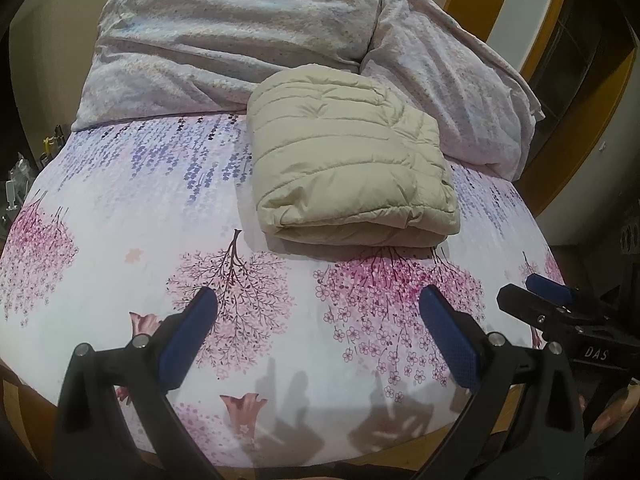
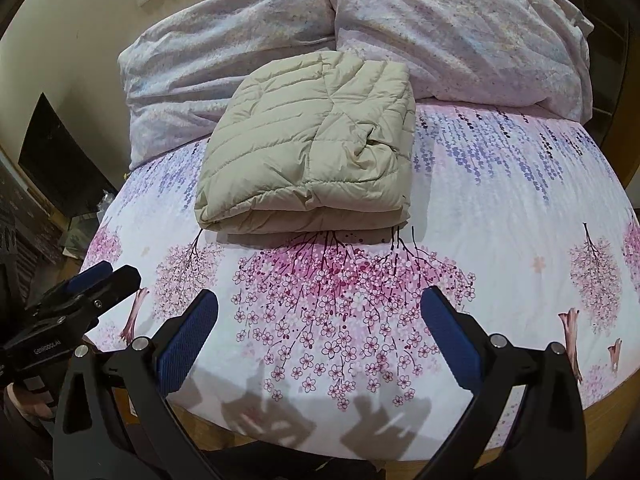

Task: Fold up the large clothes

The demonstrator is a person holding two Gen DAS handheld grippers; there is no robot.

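While the beige quilted jacket point(image 1: 352, 156) lies folded into a thick square near the middle of the bed point(image 1: 120, 208), just in front of the rumpled duvet point(image 1: 240, 40), both claws are held apart from it near the bed's edge. The left claw point(image 1: 318, 320) and the right claw point(image 2: 320, 320) are spread wide and nothing is gripped. If any tidying is judged necessary, the loose wrinkled corner is best pressed flat gently, so the stacked layers are not dragged apart.
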